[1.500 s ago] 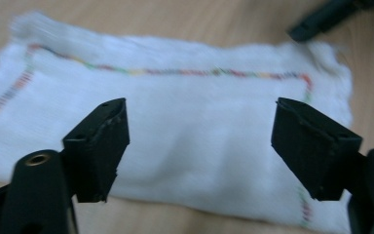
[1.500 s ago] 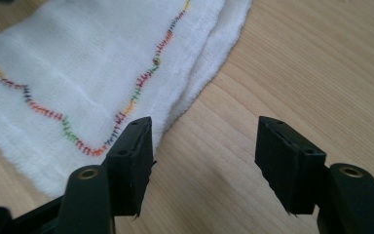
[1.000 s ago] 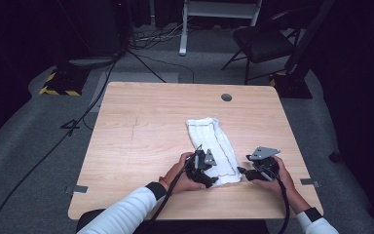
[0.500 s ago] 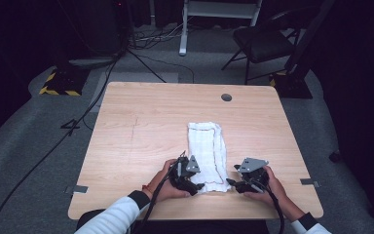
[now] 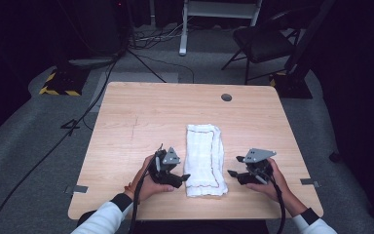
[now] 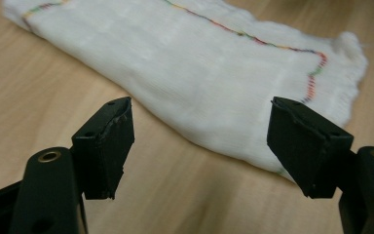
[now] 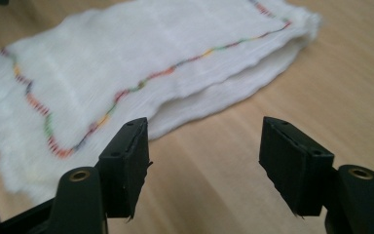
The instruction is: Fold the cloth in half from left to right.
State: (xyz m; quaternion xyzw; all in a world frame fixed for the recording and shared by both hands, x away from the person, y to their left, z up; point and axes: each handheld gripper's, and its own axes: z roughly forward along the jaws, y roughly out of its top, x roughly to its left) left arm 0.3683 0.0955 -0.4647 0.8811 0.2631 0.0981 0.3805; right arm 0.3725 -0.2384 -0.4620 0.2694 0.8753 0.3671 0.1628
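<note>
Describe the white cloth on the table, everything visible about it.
The white cloth is a soft, ribbed-looking fabric folded into a long layered rectangle, edged with multicoloured stitching. It lies flat on the wooden table, near the front edge, its long side running away from the person. The left claw and right claw flank it, both open, not gripping it.

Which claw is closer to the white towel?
Left. The left claw nearly touches the towel at its near left edge. The right claw sits a small gap off its right edge. Both are open.

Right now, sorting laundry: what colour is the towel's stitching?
Multicoloured stitching on the white towel; clearest in the right gripper view.
</note>
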